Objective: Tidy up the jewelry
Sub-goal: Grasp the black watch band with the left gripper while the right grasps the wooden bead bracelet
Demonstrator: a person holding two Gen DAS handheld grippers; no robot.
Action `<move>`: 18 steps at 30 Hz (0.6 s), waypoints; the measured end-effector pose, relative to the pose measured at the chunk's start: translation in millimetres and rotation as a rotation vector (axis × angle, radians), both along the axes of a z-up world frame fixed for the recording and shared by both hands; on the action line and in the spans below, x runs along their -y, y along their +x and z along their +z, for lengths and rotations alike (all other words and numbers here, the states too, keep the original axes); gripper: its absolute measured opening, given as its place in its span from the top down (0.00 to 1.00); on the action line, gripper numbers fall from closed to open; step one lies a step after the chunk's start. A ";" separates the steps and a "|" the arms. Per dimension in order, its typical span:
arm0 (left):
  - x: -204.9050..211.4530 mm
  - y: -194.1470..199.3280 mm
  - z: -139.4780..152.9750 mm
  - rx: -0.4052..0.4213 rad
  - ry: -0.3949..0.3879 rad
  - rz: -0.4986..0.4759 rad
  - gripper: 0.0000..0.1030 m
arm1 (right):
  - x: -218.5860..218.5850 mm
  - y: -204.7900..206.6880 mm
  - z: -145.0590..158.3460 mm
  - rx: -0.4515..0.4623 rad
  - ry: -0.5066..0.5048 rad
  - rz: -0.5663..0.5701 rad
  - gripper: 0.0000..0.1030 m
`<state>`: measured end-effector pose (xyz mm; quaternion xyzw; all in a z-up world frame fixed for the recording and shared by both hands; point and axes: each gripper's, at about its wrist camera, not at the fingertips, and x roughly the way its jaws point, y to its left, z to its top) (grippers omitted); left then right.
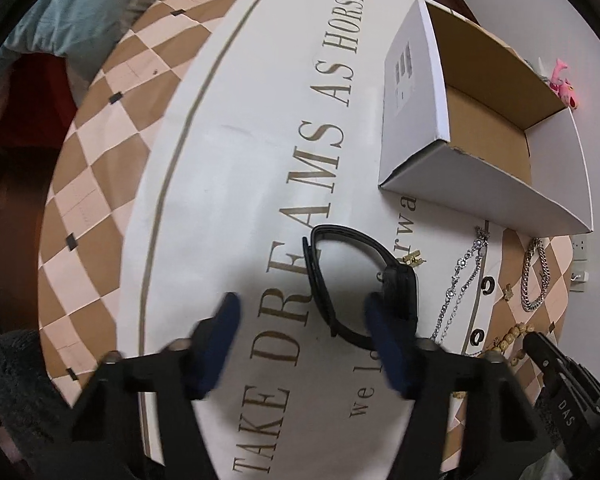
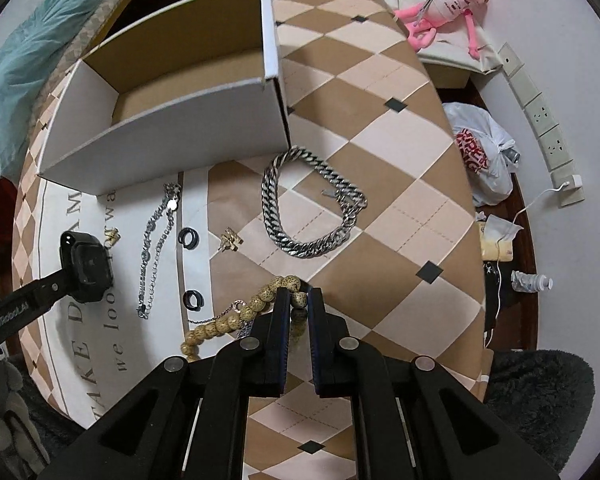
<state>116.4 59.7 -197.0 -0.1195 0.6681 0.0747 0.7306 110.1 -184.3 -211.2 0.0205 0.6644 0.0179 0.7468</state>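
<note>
On the checkered table (image 2: 380, 128), jewelry lies scattered in front of an open white cardboard box (image 2: 172, 120), whose brown inside holds nothing I can see. The right gripper (image 2: 299, 298) is down at the string of wooden beads (image 2: 236, 316), its jaws drawn close with only a narrow gap, and a bead or two of the strand's upper end sits pinched between the tips; the rest of the beads trail off to the left across the cloth. Beyond them, well apart from those jaws, the heavy silver chain (image 2: 308, 204) lies in a loop just below the box's near corner. A small gold earring (image 2: 231, 238) rests between the chain and two dark rings (image 2: 188, 238), and a thin silver necklace (image 2: 158, 248) runs alongside the rings.

Over on the white banner part of the cloth, the left gripper (image 1: 300, 316) hangs with its blue-padded jaws spread wide and nothing between them. The black smartwatch (image 1: 398, 292) lies just ahead, its case beside the right-hand fingertip and its strap curling across the gap in front of the jaws. Whether the finger touches the watch I cannot tell.
</note>
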 end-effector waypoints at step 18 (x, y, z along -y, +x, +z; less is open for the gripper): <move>18.5 -27.6 37.5 0.134 0.001 -0.111 0.96 | -11.9 -16.7 53.0 0.093 0.122 0.055 0.91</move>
